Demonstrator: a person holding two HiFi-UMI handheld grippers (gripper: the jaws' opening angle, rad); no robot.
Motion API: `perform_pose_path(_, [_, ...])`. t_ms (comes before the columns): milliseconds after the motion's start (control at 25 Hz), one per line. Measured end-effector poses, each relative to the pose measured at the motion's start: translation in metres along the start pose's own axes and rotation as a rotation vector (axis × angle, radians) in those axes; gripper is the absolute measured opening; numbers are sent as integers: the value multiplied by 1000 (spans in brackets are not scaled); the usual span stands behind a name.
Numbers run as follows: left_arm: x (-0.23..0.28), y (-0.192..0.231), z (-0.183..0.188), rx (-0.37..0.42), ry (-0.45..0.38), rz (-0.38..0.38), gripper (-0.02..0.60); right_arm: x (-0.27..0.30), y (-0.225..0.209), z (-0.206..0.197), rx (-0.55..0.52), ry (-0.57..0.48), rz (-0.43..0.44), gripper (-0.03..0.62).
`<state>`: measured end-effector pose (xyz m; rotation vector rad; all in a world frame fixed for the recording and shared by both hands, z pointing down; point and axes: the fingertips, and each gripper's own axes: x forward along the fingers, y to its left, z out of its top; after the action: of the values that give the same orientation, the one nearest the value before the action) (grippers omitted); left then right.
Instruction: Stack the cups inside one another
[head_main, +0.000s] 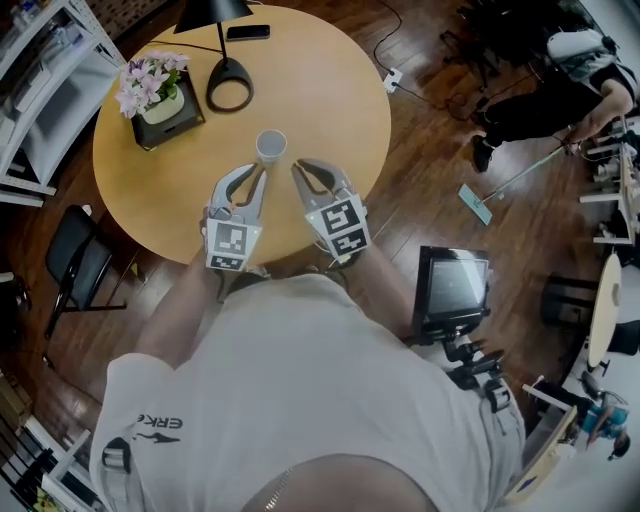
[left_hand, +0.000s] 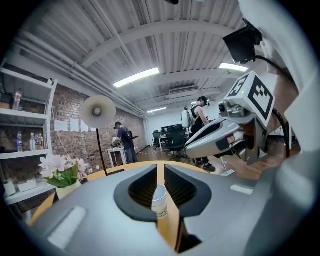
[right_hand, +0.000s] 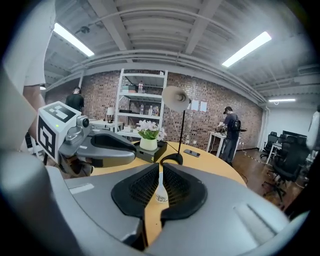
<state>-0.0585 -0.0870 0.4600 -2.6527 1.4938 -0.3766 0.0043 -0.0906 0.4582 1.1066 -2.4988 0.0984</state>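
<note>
At the left of the round wooden table (head_main: 340, 110), a pot of pink-and-white flowers on a black tray (head_main: 155, 95) and a black desk lamp (head_main: 228, 85) are noted, well apart from the work. Nearer the table edge, the left gripper (head_main: 256, 172) is found with its jaws drawn almost together. Nothing is gripped, and only a narrow slit shows between them. Through that slit the white paper cup (head_main: 271, 146) is seen standing upright on the table, just beyond the tips and untouched. Whether it is one cup or several already nested cannot be determined, and no other loose cup is observed. To its right, the right gripper (head_main: 303, 168) is likewise nearly closed and empty, aimed at the same cup. The step is judged to be a retreat from a finished stack. It is best done with both grippers drawn straight back and the closed tips held clear of the rim, since a light, tall cup would be tipped easily by a sideways brush.
</note>
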Motion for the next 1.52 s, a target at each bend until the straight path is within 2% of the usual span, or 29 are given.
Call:
perform_pose_path(200, [-17,-30,30,2,-29,88,2,-48,-10,15,38,-125,0,15])
perform_pose_path(400, [-40,-62,46,-37,-35,180,2,-88,-9,12,104,-238,66,14])
perform_pose_path(600, [-63,-97,47,-66,-18,238,2,-124,-5,-3,176,-286,145,14])
perform_pose_path(800, [-86,-109,40,-105,17,280,2,-141,18,-15,184,-267,198,14])
perform_pose_path(1000, [-107,-110,39,-160,-20,299,2,-155,29,-13,198,-255,192,14])
perform_pose_path(1200, [-120,-99,33,-217,-36,318,2,-156,28,-19,204,-220,151,14])
perform_pose_path(1320, [-131,-93,33,-228,-50,322,2,-156,33,-26,209,-192,122,14])
perform_pose_path(1520, [-140,-89,21,-230,-27,315,2,-154,46,-38,214,-154,85,14])
